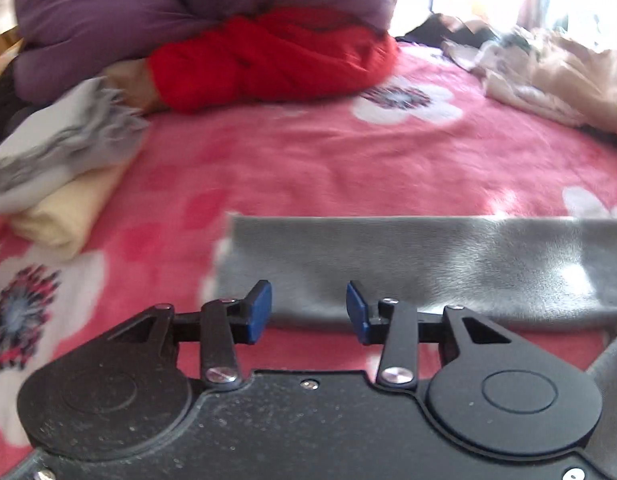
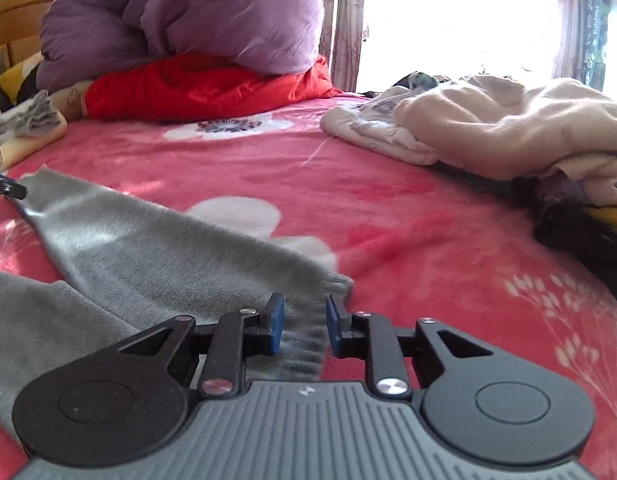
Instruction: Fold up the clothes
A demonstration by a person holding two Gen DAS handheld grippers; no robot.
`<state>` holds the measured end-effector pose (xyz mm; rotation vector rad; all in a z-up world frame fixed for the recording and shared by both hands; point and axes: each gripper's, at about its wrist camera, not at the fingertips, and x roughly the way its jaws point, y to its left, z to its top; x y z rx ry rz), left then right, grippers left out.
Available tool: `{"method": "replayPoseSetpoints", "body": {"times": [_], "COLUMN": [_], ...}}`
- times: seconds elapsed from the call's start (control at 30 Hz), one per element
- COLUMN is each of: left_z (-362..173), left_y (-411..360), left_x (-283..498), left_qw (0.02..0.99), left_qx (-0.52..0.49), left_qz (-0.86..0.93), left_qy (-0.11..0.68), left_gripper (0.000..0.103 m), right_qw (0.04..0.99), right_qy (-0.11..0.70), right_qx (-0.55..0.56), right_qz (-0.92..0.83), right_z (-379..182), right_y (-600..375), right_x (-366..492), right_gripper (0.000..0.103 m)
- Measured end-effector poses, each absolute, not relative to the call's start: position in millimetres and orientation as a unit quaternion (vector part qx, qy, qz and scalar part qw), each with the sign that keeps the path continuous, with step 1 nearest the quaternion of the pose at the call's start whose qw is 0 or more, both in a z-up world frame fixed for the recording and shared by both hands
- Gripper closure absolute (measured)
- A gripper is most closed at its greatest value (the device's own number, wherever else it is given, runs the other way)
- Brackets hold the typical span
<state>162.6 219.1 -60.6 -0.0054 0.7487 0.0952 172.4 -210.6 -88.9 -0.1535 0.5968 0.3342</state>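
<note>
Both grippers parted over a long grey knit scarf on the bed, nothing held.

We see the long grey knit fringed scarf [image 1: 408,264] lying flat on the pink floral fleece blanket [image 1: 328,160], long axis running side to side across the left view. The left gripper [image 1: 308,310] sits at its near edge close to one end, blue pads parted, cloth just ahead and not pinched. The right gripper [image 2: 305,326] stands over the fringed end, jaws a little apart and astride the fringe [image 2: 304,344]; motion blur there, so pad contact is probably none, we can't be sure. Each hand is nearest its own end, so the next fold likely runs end to end. A folded grey and cream stack [image 1: 56,168] lies at the far left. No readable writing or brands.
</note>
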Motion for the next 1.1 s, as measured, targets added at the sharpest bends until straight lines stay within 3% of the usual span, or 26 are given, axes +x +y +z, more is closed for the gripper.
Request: {"method": "replayPoseSetpoints", "body": {"times": [0.17, 0.27, 0.37, 0.7, 0.83, 1.1], "left_z": [-36.0, -28.2, -25.9, -62.7, -77.4, -92.3], "left_y": [228.3, 223.3, 211.5, 189.5, 185.8, 177.6], "left_x": [112.5, 78.6, 46.4, -30.8, -41.3, -45.8], "left_qw": [0.935, 0.937, 0.93, 0.883, 0.862, 0.835], "left_qx": [0.018, 0.07, 0.15, 0.332, 0.376, 0.428], "left_qz": [0.065, 0.057, 0.049, -0.025, -0.048, -0.061], "left_qy": [0.347, 0.337, 0.331, 0.33, 0.336, 0.341], "left_gripper": [0.06, 0.058, 0.055, 0.051, 0.051, 0.051], "right_qw": [0.946, 0.943, 0.936, 0.876, 0.859, 0.853], "right_qy": [0.262, 0.248, 0.233, 0.222, 0.226, 0.228], "right_qx": [-0.085, -0.126, -0.172, -0.358, -0.394, -0.412], "right_qz": [0.169, 0.185, 0.201, 0.235, 0.236, 0.225], "right_z": [-71.8, -64.7, -61.0, -90.8, -103.8, -116.0], "right_y": [-220.7, -214.4, -207.1, -179.5, -175.5, -179.6], "right_x": [143.3, 116.1, 88.3, 15.8, 5.1, 0.2], "right_gripper": [0.078, 0.07, 0.07, 0.069, 0.06, 0.059]}}
